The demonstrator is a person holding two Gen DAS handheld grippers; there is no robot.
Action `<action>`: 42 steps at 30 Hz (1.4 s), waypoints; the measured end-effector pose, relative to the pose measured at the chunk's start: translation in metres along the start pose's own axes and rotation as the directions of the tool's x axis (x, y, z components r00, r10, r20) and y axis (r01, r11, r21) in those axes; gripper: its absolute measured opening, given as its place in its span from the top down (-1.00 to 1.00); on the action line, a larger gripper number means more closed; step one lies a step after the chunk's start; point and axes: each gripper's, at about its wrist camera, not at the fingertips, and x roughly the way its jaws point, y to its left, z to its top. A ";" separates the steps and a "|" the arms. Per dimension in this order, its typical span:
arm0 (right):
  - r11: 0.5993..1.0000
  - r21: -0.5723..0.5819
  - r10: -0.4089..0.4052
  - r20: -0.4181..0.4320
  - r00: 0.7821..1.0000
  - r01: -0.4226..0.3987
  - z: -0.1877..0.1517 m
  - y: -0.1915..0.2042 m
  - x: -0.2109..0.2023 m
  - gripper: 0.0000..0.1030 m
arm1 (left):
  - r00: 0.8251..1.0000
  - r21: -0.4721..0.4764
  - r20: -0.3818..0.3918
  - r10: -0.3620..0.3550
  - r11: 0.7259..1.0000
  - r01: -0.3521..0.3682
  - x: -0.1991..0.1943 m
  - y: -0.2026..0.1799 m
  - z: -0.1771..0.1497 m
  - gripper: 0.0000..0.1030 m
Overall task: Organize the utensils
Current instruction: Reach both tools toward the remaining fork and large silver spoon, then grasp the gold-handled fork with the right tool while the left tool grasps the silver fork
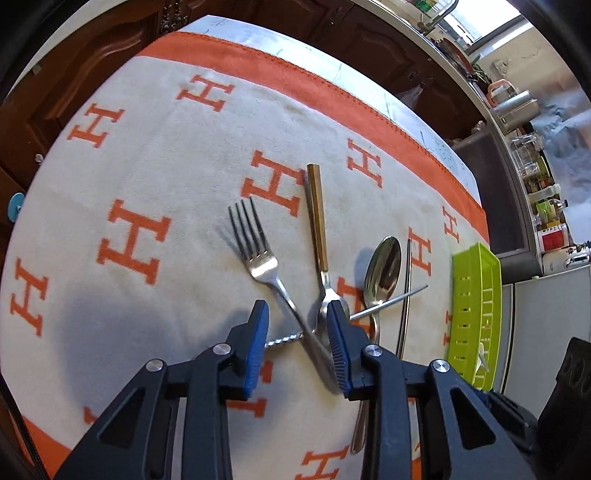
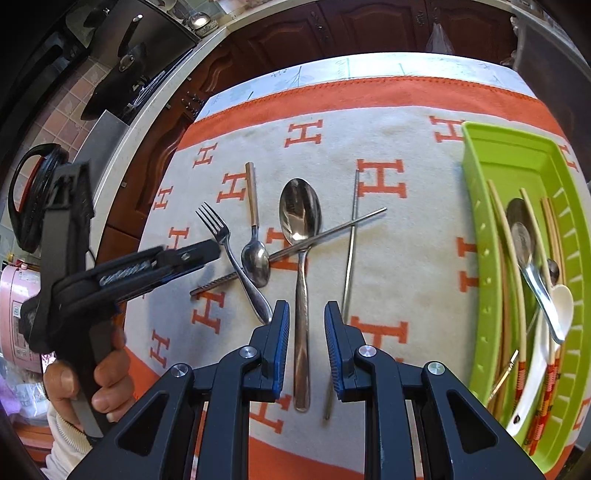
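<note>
On the white cloth with orange H letters lie a fork [image 1: 255, 240], a gold-handled small spoon [image 1: 317, 214], a large spoon [image 1: 382, 269] and two crossed metal chopsticks [image 1: 406, 288]. My left gripper [image 1: 298, 347] hangs open just above the cloth, and the fork's handle runs slantwise between its blue pads [image 1: 258, 347], close to the right one. My right gripper [image 2: 306, 347] is open astride the large spoon's handle [image 2: 301, 350], with a gap on both sides. The fork [image 2: 218, 229] and the left gripper [image 2: 210, 250] also show in the right wrist view.
A green slotted tray [image 2: 476, 258] on the right holds wooden chopsticks, metal spoons and a white spoon. A hand [image 2: 107, 373] grips the left tool. Dark wooden cabinets [image 2: 332, 33] run behind the table's far edge. A black pot [image 2: 37, 199] stands at the left.
</note>
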 end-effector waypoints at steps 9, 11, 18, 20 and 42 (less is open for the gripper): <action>1.000 -0.016 -0.007 -0.014 1.000 0.007 0.005 0.006 0.013 0.62 | 0.998 -0.004 -0.045 0.052 0.999 -0.052 0.026 -0.007 0.004 0.69; 1.000 -0.018 -0.009 -0.017 1.000 0.008 0.007 0.008 0.015 0.62 | 0.997 -0.002 -0.040 0.061 0.998 -0.062 0.027 -0.009 0.004 0.69; 1.000 -0.017 -0.001 -0.017 1.000 0.001 0.013 0.014 0.022 0.61 | 0.998 0.008 -0.013 0.066 0.998 -0.066 0.031 -0.013 0.008 0.92; 1.000 -0.018 0.006 -0.013 1.000 -0.007 0.015 0.016 0.022 0.61 | 0.998 0.007 -0.002 0.057 0.998 -0.057 0.030 -0.011 0.007 0.96; 0.998 -0.056 -0.027 -0.101 0.994 0.022 0.094 0.069 0.116 0.62 | 0.997 -0.029 0.061 -0.054 0.998 0.056 -0.030 0.039 -0.012 0.96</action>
